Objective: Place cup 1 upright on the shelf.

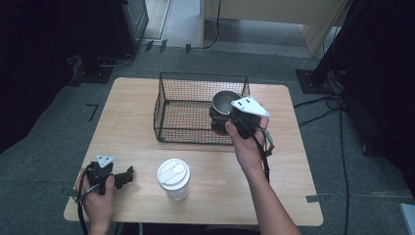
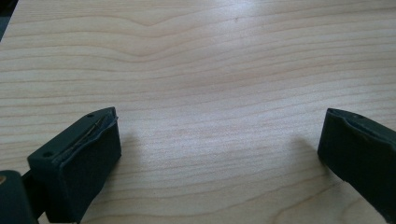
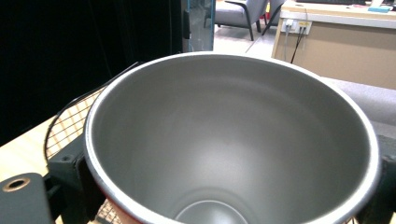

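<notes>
A red cup with a steel inside (image 1: pixel 224 103) hangs over the right end of the black wire basket (image 1: pixel 195 79), held by my right gripper (image 1: pixel 226 120), which is shut on its sides. In the right gripper view the cup's open mouth (image 3: pixel 233 140) faces the camera, with a jaw on each flank. My left gripper (image 1: pixel 128 176) rests low at the table's front left corner, jaws wide apart over bare wood (image 2: pixel 219 140) with nothing between them. A clear cup with a white lid (image 1: pixel 173 177) stands upright near the front middle of the table, to the right of the left gripper.
The wooden table (image 1: pixel 142 147) stands on grey carpet. The wire basket takes up the back middle and looks empty inside. Cables (image 1: pixel 323 105) and a black stand base (image 1: pixel 313 81) lie on the floor to the right.
</notes>
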{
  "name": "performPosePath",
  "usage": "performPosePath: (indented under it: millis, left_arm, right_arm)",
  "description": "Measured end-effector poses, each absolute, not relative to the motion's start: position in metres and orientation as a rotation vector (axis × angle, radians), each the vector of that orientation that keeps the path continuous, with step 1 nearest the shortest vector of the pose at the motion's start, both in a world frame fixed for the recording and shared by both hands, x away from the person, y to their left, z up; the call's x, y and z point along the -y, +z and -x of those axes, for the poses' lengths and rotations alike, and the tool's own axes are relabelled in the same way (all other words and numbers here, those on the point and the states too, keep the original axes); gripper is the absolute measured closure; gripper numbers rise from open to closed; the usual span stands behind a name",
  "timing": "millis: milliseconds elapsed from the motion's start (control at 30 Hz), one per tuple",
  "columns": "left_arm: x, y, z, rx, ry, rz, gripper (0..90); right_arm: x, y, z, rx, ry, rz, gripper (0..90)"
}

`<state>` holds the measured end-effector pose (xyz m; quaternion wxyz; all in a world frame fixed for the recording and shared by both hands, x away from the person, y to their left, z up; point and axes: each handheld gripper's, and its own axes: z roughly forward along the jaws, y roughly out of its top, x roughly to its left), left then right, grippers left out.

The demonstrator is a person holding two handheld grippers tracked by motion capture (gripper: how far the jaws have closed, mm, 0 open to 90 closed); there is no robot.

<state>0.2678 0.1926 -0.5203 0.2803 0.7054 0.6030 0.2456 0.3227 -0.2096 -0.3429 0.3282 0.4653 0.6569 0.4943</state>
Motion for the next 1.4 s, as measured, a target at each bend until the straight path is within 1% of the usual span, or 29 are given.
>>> performPosePath:
  millis: [500, 800, 1067, 1400]
  left_arm:
    - [-0.193, -0.52, -0.268, -1.615, 0.659, -1.893, 0.0]
    - [-0.193, -0.52, -0.268, -1.614, 0.658, -1.894, 0.0]
    - [-0.193, -0.52, -0.268, -1.615, 0.658, -1.894, 0.0]
    - [-0.193, -0.52, -0.268, -1.615, 0.658, -1.895, 0.0]
  right_arm:
    - [0.217, -0.35, -0.356, -1.643, 1.255, -1.265, 7.1]
    - [0.22, -0.369, -0.379, -1.637, 1.217, -1.324, 7.0]
    - [0.215, -0.387, -0.398, -1.625, 1.202, -1.38, 7.0]
    - [0.213, -0.397, -0.421, -1.581, 1.193, -1.434, 6.9]
